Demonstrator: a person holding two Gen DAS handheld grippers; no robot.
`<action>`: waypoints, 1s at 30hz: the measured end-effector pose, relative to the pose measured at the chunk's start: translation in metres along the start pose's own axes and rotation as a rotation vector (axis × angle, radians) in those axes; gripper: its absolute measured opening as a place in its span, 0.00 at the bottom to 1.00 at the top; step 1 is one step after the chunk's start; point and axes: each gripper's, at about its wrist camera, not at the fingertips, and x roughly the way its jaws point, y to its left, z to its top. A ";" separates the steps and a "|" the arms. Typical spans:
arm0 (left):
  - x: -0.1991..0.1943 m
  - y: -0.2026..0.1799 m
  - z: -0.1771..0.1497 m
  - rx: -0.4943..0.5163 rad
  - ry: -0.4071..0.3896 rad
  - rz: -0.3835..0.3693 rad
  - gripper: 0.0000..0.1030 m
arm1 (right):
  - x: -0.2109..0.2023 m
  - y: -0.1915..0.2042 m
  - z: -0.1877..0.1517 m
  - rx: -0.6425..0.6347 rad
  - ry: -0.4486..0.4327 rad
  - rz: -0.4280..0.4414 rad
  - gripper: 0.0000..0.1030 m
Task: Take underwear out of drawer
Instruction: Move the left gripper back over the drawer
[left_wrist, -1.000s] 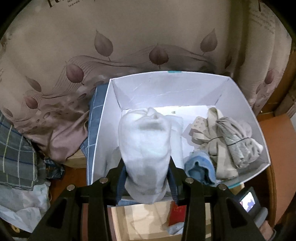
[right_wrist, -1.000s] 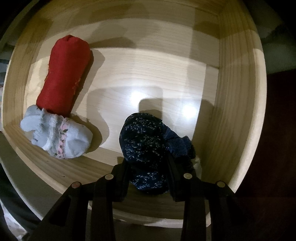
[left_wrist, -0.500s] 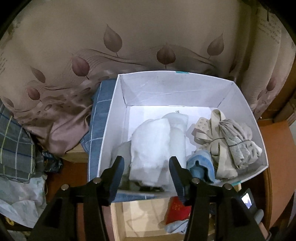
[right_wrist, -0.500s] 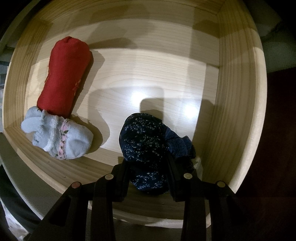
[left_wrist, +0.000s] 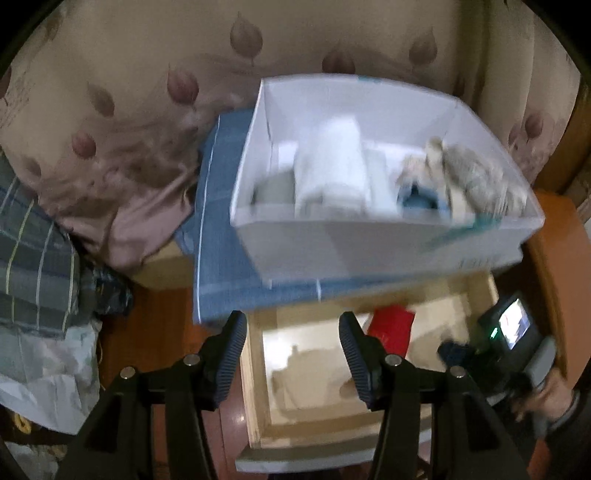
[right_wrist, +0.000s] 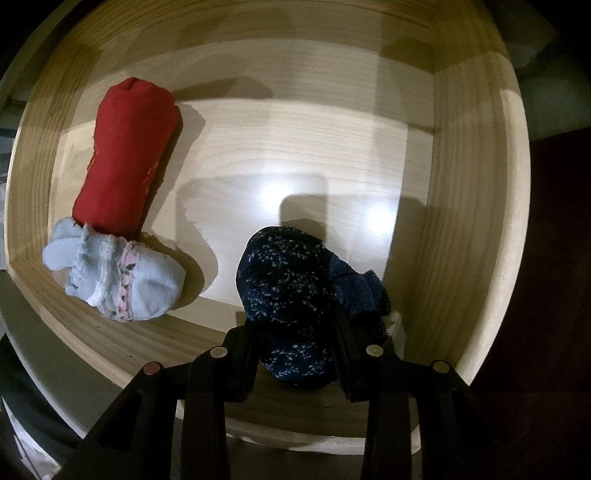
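We note the left gripper (left_wrist: 291, 336) empty, its jaws just having opened wide; a white roll (left_wrist: 328, 177) lies in the box (left_wrist: 369, 240) (blurred, probably four or five pieces). Right gripper (right_wrist: 295, 343) pinches the navy roll (right_wrist: 288, 295) inside the drawer (right_wrist: 476, 184); the red roll (right_wrist: 129, 155) and pale roll (right_wrist: 114, 277) remain.

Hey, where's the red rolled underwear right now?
In the right wrist view the red roll lies at the left of the wooden drawer, its near end touching the pale blue lace-trimmed pair, well apart from the navy pair.
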 end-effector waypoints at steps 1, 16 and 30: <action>0.005 -0.001 -0.008 0.000 0.010 0.007 0.52 | 0.000 -0.001 0.000 0.000 0.000 -0.001 0.31; 0.096 -0.020 -0.089 -0.057 0.169 0.056 0.52 | 0.001 0.019 -0.002 -0.007 -0.008 -0.049 0.24; 0.118 -0.005 -0.094 -0.146 0.189 0.098 0.52 | -0.004 0.049 -0.016 -0.032 -0.067 -0.064 0.19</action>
